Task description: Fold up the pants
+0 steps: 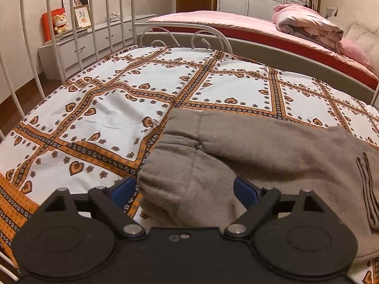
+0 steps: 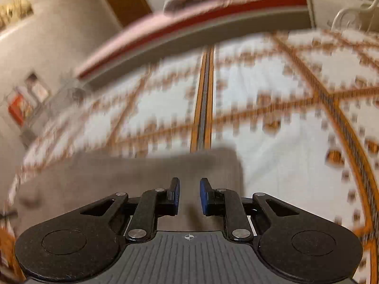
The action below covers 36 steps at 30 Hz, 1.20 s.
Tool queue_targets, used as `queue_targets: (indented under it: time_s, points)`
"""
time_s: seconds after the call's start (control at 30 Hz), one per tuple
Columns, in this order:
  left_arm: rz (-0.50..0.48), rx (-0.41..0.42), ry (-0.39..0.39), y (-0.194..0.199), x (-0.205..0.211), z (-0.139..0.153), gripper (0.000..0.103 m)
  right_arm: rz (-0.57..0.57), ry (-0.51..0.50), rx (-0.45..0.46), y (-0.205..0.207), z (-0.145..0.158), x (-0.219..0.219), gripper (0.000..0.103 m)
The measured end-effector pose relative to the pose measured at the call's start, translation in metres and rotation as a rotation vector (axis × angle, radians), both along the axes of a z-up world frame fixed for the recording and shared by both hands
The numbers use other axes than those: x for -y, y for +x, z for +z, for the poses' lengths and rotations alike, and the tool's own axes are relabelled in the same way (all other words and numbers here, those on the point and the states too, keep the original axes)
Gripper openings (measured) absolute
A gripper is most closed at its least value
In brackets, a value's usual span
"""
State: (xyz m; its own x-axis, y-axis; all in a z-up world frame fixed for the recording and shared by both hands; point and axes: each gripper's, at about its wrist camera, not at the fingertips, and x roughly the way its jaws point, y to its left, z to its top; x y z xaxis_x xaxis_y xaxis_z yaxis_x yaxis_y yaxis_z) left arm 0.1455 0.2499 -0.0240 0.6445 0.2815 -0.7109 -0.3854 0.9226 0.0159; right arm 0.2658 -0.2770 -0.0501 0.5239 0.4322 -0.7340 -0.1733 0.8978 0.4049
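Pointing downward: left tongs point(image 1: 184, 191) wide, straddling pants point(image 1: 248, 151); right tongs point(image 2: 189, 195) narrowly parted, empty.

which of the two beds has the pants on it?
The near bed with the orange-patterned sheet holds the grey pants; the far pink bed carries only a rolled quilt.

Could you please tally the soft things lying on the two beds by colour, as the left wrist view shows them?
Grey-brown: 1, the pants on the patterned sheet.
Pink: 2, the rolled quilt and the pillow on the far bed.
Cream: 1, the cushion at the far bed's right end.
Total: 4
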Motion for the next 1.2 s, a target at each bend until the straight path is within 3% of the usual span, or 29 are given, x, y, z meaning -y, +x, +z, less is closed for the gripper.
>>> queue_targets:
  time_s: [0.03, 0.2, 0.3, 0.37, 0.4, 0.47, 0.53, 0.63, 0.87, 1.1, 1.2]
  points:
    - [0.003, -0.006, 0.002, 0.001, 0.0, -0.001, 0.083, 0.027, -0.026, -0.03, 0.002, -0.009, -0.006, 0.019]
    - [0.012, 0.004, -0.01, -0.003, 0.0, 0.001, 0.083, 0.031, 0.016, 0.09, -0.027, 0.016, -0.007, 0.019]
    - [0.074, 0.01, -0.027, -0.011, -0.013, 0.002, 0.083, 0.142, -0.086, -0.019, -0.036, -0.009, -0.024, 0.021]
    - [0.137, 0.041, -0.157, -0.025, -0.033, 0.002, 0.078, 0.138, -0.096, 0.04, -0.046, 0.004, -0.024, 0.022]
    - [0.158, 0.055, -0.253, -0.032, -0.043, -0.001, 0.068, 0.133, -0.075, 0.042, -0.047, 0.01, -0.022, 0.022]
    - [0.171, 0.091, -0.424, -0.042, -0.057, -0.007, 0.051, 0.133, -0.024, 0.064, -0.054, 0.018, -0.018, 0.04]
    - [0.183, 0.13, -0.552, -0.052, -0.067, -0.013, 0.05, 0.141, -0.048, 0.083, -0.062, 0.022, -0.017, 0.051]
    - [0.19, 0.146, -0.67, -0.057, -0.073, -0.024, 0.048, 0.142, -0.068, 0.09, -0.07, 0.02, -0.016, 0.052]
    - [0.162, 0.139, -0.715, -0.047, -0.075, -0.047, 0.048, 0.112, -0.044, 0.082, -0.068, 0.018, -0.008, 0.052]
    - [0.103, 0.21, -0.679, -0.028, -0.079, -0.056, 0.051, 0.086, -0.037, 0.066, -0.067, 0.012, 0.002, 0.052]
    - [0.066, 0.279, -0.72, -0.022, -0.082, -0.059, 0.051, 0.089, -0.037, 0.064, -0.067, 0.01, 0.004, 0.052]
